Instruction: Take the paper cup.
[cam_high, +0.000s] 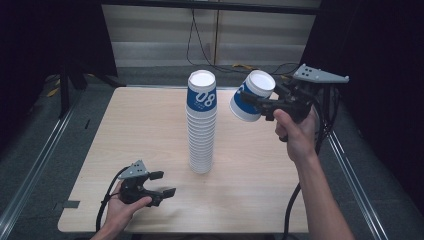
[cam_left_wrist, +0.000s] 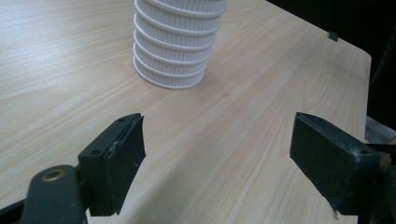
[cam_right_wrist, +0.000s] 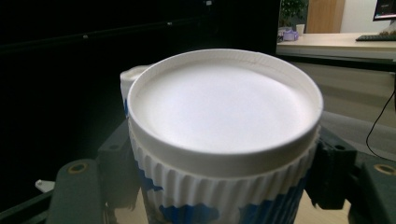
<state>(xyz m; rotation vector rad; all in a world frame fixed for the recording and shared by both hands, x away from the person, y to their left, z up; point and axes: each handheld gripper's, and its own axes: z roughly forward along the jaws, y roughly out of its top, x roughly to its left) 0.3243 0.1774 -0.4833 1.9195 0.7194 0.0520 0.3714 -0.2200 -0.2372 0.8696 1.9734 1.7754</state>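
A tall stack of upturned white-and-blue paper cups (cam_high: 202, 125) stands in the middle of the wooden table (cam_high: 140, 130). My right gripper (cam_high: 251, 101) is raised just right of the stack's top, shut on a single paper cup (cam_high: 252, 95) that is tilted in the air. In the right gripper view that cup (cam_right_wrist: 224, 116) sits between the jaws with its white base facing the camera, and the stack's top (cam_right_wrist: 130, 78) peeks out behind it. My left gripper (cam_high: 162, 183) rests open near the front left of the table. Its jaws stand wide apart, with the stack's base (cam_left_wrist: 175, 51) ahead of them.
The table's right edge (cam_left_wrist: 359, 60) is close to the stack. Metal rails (cam_high: 35, 165) run along the floor on both sides. Cables (cam_high: 200, 50) lie on the floor behind the table, and dark curtains (cam_high: 380, 60) hang at the sides.
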